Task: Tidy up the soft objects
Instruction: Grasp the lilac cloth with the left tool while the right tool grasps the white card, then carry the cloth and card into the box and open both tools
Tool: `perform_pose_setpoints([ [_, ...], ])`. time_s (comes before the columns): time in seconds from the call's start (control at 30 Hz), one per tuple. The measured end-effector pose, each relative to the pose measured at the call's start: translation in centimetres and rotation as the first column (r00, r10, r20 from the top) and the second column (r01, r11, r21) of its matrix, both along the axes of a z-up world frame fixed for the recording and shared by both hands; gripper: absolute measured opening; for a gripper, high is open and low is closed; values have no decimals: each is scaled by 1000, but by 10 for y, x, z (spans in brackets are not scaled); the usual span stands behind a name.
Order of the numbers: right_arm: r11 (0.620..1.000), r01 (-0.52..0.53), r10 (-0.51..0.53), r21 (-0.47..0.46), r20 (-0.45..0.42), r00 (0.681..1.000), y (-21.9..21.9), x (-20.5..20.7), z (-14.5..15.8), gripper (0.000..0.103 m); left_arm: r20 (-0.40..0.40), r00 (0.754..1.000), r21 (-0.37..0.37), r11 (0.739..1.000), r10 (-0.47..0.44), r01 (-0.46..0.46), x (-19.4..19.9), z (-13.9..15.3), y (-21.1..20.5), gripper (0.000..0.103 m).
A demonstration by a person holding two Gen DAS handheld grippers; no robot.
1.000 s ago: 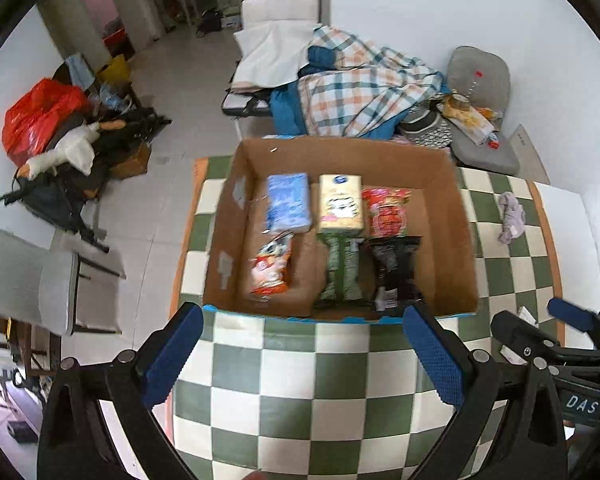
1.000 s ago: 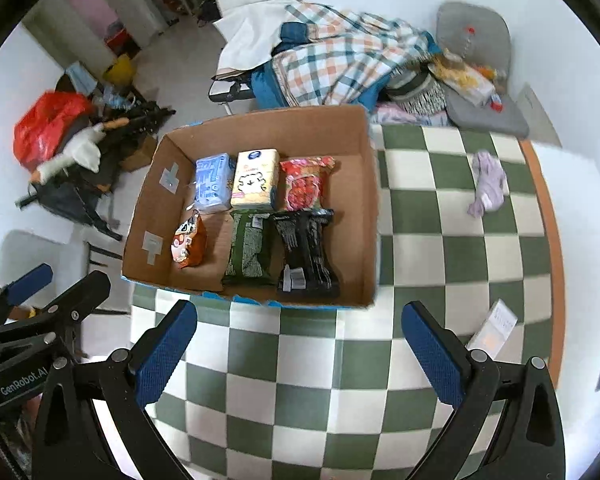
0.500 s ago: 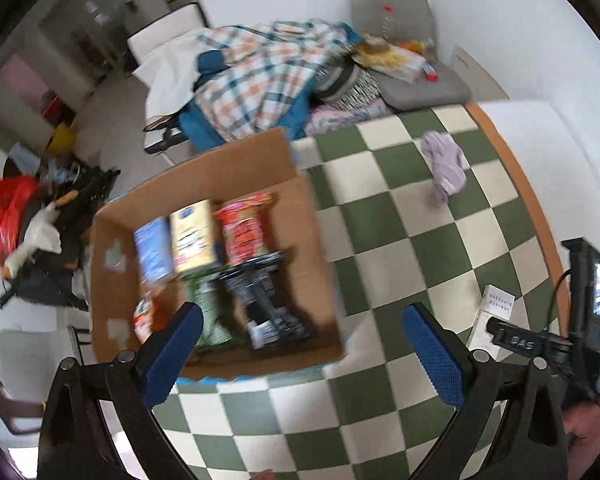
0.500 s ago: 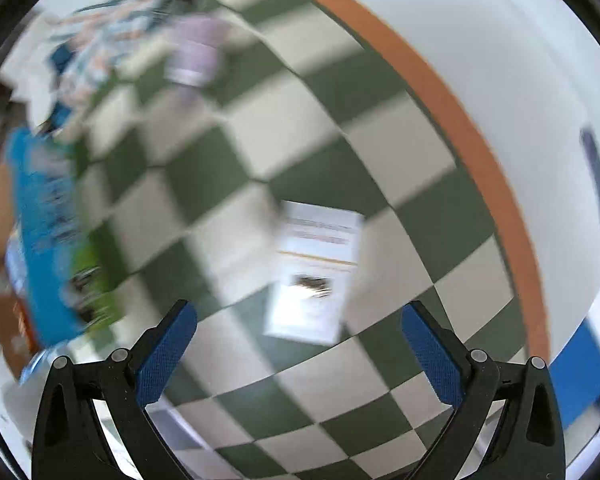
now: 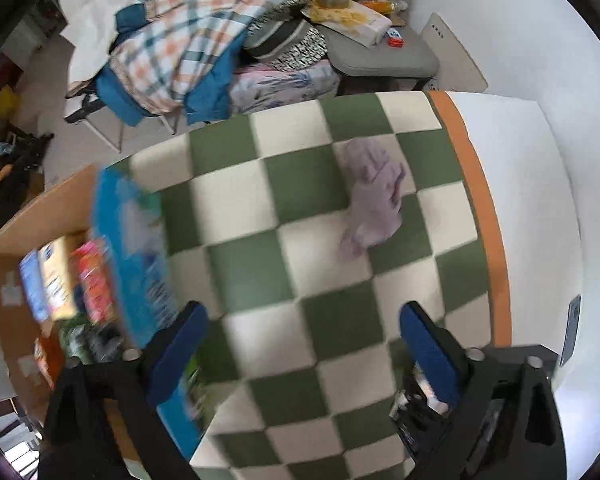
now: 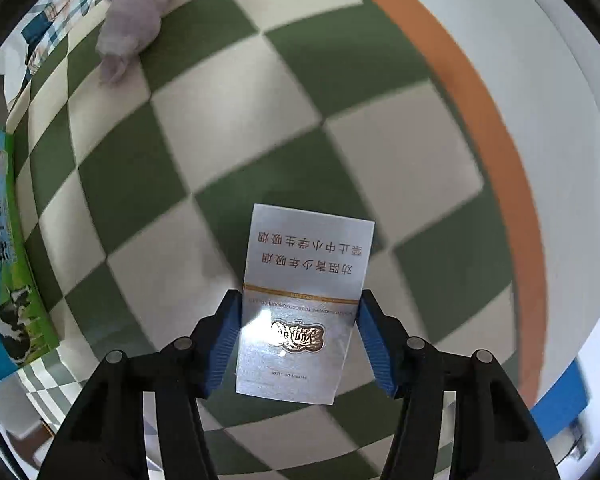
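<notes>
A white cigarette pack [image 6: 300, 308] lies flat on the green-and-white checked cloth [image 6: 228, 128]. My right gripper [image 6: 300, 320] points down over it; its jaws are closing and the blue pads [image 6: 228, 332] touch both long sides of the pack. A crumpled lilac cloth [image 5: 374, 196] lies further back on the table, also visible as the lilac cloth [image 6: 132, 28] at top left. My left gripper [image 5: 304, 344] hovers over bare checks in front of that cloth. Its jaws are closing with nothing between them.
A cardboard box [image 5: 4, 248] holding several snack and tissue packets stands at the left, its blue printed side [image 6: 4, 260] facing me. An orange border [image 5: 480, 208] marks the table's right edge. Chairs piled with plaid clothes [image 5: 188, 40] stand behind.
Both views swung right, away from the box. The right gripper dropped onto the white pack and its jaws narrowed onto it. The left gripper came closer to the lilac cloth.
</notes>
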State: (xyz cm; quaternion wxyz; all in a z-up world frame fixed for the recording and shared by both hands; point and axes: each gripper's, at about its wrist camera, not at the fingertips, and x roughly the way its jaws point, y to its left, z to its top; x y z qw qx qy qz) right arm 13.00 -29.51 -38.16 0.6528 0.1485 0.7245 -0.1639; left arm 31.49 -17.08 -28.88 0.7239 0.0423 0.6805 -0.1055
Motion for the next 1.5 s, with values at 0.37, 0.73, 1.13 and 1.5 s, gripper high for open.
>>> perform_pose_setpoints([
  [0.37, 994, -54, 57, -98, 29, 998, -78, 47, 22, 60, -174, 982, 20, 997, -69, 74, 65, -101, -88, 81],
  [0.73, 995, -78, 77, -61, -17, 997, -81, 55, 7, 60, -129, 988, 58, 993, -90, 98, 55, -82, -105, 36],
  [1.13, 985, -146, 129, 90, 173, 977, -11, 30, 104, 60, 83, 995, -178, 983, 46, -30, -30, 76, 24, 36],
  [1.5, 905, -385, 312, 181, 335, 889, 153, 100, 190, 60, 213, 960, -46, 983, 182, -176, -69, 141, 236, 36],
])
